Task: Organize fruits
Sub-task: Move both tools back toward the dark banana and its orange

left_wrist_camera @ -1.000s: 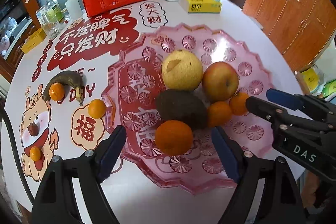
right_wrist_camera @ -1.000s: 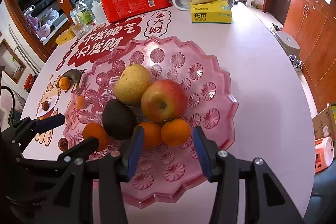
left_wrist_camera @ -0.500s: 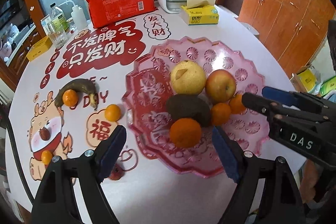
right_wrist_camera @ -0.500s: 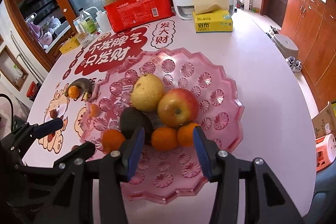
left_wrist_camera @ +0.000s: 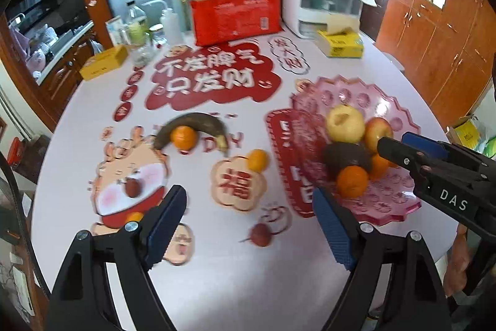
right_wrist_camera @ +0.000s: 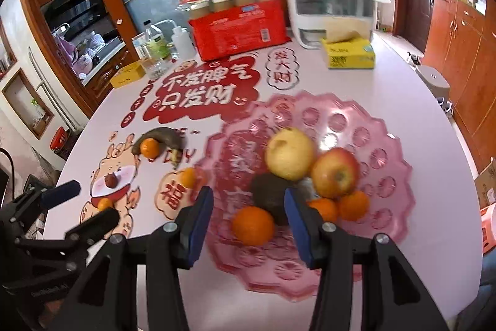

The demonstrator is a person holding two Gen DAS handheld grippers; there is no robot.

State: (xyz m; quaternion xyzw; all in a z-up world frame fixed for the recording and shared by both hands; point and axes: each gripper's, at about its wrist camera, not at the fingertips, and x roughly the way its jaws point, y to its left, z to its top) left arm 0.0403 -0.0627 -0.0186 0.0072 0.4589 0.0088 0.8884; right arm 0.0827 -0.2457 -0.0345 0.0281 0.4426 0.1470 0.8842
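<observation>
Fingers (left_wrist_camera: 167, 222) of left gripper (left_wrist_camera: 248, 225) wide apart, empty; right gripper (right_wrist_camera: 248, 216) fingers apart w/ nothing between. Pink plate (right_wrist_camera: 390, 176) on worktop (left_wrist_camera: 217, 269) holds pear (right_wrist_camera: 290, 152), apple (right_wrist_camera: 336, 172), oranges. Blackened banana (left_wrist_camera: 192, 123) lies beside the plate.
</observation>
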